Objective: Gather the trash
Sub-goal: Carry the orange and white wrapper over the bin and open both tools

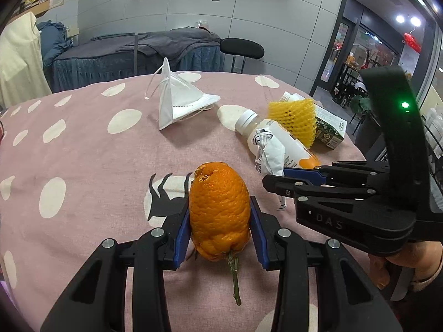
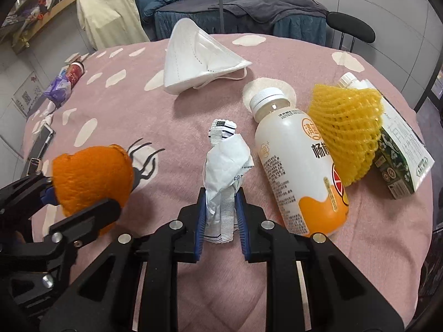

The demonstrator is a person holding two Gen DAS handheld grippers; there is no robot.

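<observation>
The left hand-held gripper (image 1: 220, 221) is pointing down and squeezing its two blue pads against something it is holding, while the right hand-held gripper (image 2: 220, 207), held by a hand (image 1: 401, 265), is pinching its pads tight too.

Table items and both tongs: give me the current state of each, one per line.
Left tongs: shut on the orange peel.
Orange peel: upright, stem down, pinched.
Right tongs: shut on the crumpled wrapper.
Crumpled wrapper: scrunched, standing between the pads.
Bottle: lying on its side, capped.
Face mask: folded, lying loose.
Yellow foam net: resting against bottle and carton.
Carton: lying flat.
</observation>
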